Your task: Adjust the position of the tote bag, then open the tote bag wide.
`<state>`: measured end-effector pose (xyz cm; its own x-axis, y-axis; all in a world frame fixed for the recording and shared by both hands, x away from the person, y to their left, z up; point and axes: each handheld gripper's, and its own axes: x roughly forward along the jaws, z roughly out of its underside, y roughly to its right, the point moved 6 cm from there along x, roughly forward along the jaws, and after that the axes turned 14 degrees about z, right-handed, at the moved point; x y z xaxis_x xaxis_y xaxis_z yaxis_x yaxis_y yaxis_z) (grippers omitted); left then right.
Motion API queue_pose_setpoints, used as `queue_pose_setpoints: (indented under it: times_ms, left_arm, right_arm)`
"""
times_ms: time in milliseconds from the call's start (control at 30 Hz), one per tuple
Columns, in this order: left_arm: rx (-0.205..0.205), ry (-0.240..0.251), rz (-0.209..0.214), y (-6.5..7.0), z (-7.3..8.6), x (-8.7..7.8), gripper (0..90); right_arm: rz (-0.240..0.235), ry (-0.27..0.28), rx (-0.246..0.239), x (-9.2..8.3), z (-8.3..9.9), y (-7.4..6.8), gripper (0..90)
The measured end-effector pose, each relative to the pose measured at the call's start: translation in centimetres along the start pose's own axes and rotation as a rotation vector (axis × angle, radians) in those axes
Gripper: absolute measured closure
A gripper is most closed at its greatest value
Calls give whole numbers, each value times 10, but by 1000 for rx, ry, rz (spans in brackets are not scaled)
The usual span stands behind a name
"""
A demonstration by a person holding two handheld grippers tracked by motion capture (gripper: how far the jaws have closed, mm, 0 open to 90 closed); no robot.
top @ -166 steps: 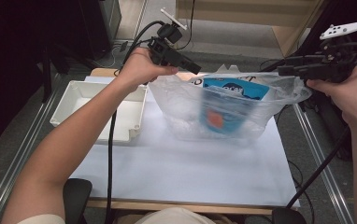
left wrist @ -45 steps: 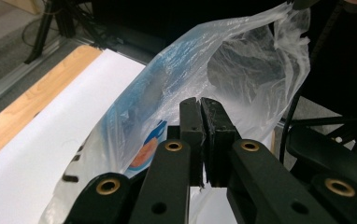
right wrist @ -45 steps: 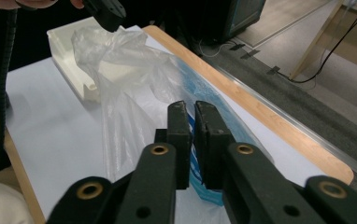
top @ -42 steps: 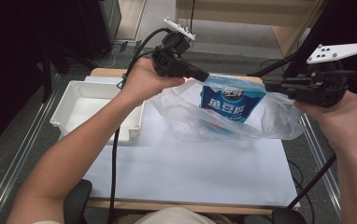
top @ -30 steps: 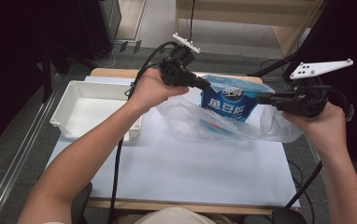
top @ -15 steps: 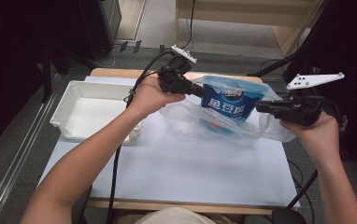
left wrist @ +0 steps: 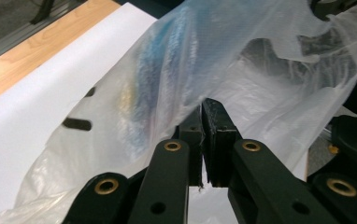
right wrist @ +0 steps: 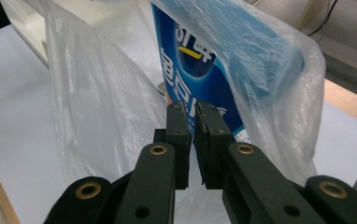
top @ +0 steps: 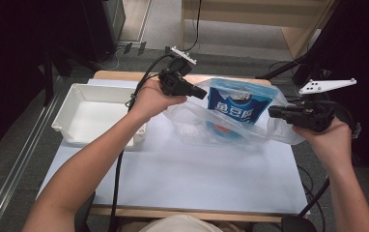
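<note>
The left tool (top: 199, 93) and the right tool (top: 275, 112) each pinch one side of a clear plastic bag (top: 197, 125). A blue packet (top: 235, 108) stands inside it. The bag seems to rest on the white counter (top: 173, 169), beside a white tray (top: 76, 130).

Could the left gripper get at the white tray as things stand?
Probably not yet. The left gripper is shut on the plastic bag, which holds the blue packet, with the right gripper pinching the other side. The white tray sits close beside that arm, unobstructed, once the bag is released.
</note>
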<state>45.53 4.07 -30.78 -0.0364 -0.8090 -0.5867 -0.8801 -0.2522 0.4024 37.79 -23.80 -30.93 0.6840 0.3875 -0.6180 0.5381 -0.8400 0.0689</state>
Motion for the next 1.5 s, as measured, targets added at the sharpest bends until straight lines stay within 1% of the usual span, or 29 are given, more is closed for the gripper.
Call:
queue_pose_setpoints:
  times_ms: [33, 67, 167, 200, 233, 267, 400, 433, 533, 600, 700, 800, 933, 1067, 1100, 1133, 1200, 1333, 1433, 1500]
  left_arm:
    - [0, -10, -5, -2, 0, -1, 892]
    - [-3, -3, -8, -3, 0, 0, 897]
    - [-6, -3, -17, -6, -1, -3, 900]
    - [-8, -2, -18, -8, -2, -3, 900]
    - [-11, -5, -24, -9, -2, -2, 900]
    - [-10, -4, -30, -10, -2, -2, 900]
    - [-5, -8, -56, -14, -5, -2, 900]
    - [-5, 4, -57, -14, -6, -3, 900]
    - [2, -1, -72, -16, -10, -5, 900]
    - [-1, 0, -85, -18, -14, -6, 900]
    - [-1, 13, -91, -20, -19, -7, 900]
    - [3, 14, -97, -20, -23, -10, 900]
    - [12, 17, -104, -19, -26, -13, 900]
    - [12, 29, -113, -19, -31, -16, 900]
    - [13, 24, -114, -20, -33, -17, 900]
    - [11, 30, -119, -21, -34, -17, 900]
    - [7, 25, -117, -23, -37, -18, 900]
    - [-16, 43, -120, -31, -42, -19, 900]
    - [-42, 54, -110, -39, -42, -17, 900]
    - [-53, 49, -108, -43, -40, -15, 900]
  right_arm:
    - [5, -3, 0, 1, 0, 2, 864]
    - [9, -7, 2, 1, 1, 3, 870]
    - [11, -11, 11, 2, 1, 6, 900]
    - [14, -13, 21, 2, 0, 7, 900]
    - [13, -33, 45, 3, 0, 8, 900]
    - [19, -37, 46, 4, 1, 10, 900]
    - [45, -38, 32, 6, 0, 15, 900]
    - [53, -40, 31, 6, -1, 17, 900]
    - [77, -39, 14, 5, -3, 20, 900]
    - [88, -42, 6, 5, -5, 22, 900]
    - [102, -44, 4, 4, -9, 25, 900]
    - [111, -33, 6, 2, -14, 27, 900]
    - [125, -17, -4, -2, -19, 29, 900]
    - [141, -9, -2, -5, -25, 34, 900]
    - [144, -11, -2, -5, -26, 35, 900]
    - [147, -9, -4, -5, -28, 37, 900]
    - [152, -12, -3, -4, -31, 39, 900]
    - [158, -17, 7, -1, -36, 47, 900]
    - [163, -33, 24, 4, -35, 55, 900]
    - [162, -42, 32, 8, -32, 59, 900]
